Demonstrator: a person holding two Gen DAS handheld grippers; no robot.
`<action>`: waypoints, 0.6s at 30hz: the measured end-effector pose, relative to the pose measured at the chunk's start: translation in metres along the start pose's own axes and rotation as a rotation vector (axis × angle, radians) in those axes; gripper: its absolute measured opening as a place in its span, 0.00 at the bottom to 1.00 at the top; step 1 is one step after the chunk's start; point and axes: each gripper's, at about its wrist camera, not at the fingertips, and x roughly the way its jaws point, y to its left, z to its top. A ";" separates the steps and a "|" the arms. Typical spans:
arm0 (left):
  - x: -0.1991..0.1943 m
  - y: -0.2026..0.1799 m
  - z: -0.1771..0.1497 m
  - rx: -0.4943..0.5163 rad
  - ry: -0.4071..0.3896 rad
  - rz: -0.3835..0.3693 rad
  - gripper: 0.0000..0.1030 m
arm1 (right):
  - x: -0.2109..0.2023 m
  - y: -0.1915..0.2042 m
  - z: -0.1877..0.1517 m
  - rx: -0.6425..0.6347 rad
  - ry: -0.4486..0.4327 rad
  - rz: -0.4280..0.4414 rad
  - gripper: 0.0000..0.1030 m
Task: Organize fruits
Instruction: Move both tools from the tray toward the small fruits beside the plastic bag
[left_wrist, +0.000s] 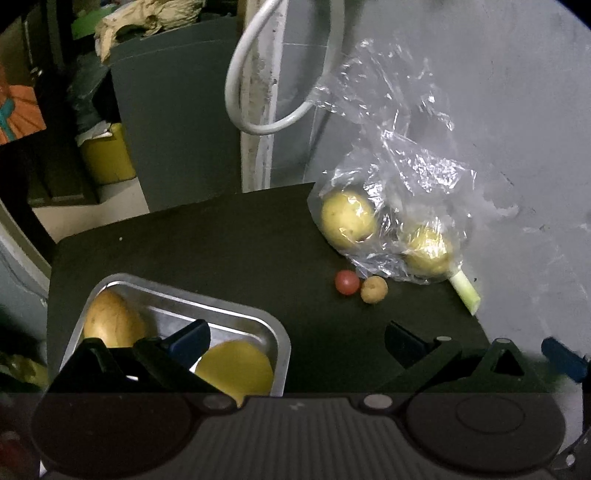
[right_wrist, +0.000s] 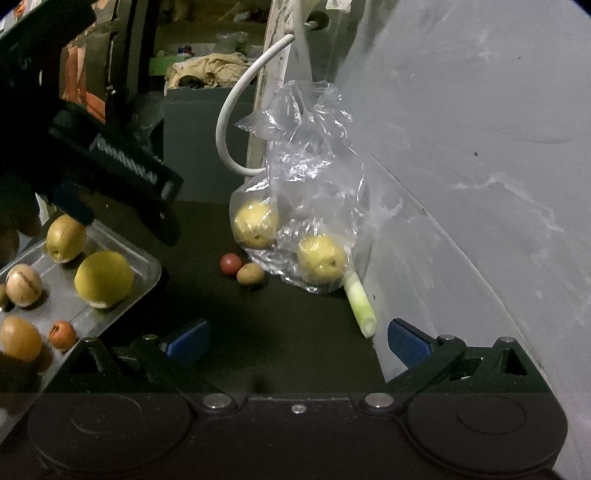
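Dark table (left_wrist: 221, 240): both tools wide, empty. Only right cam shows tray's (right_wrist: 144, 266) small fruits, left tool (right_wrist: 122, 206).

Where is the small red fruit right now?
The small red fruit lies on the dark table, touching a small brown fruit on its right, just left of the plastic bag in both views, outside the metal tray.
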 end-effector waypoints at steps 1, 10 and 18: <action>0.003 -0.002 0.001 0.009 0.001 0.006 0.99 | 0.003 0.000 0.001 0.000 -0.004 0.001 0.99; 0.028 -0.008 0.005 0.062 0.032 0.035 0.99 | 0.028 0.007 0.000 -0.073 -0.015 0.032 0.99; 0.047 -0.011 0.009 0.130 0.004 -0.080 0.99 | 0.062 0.011 -0.002 -0.100 0.008 0.056 0.99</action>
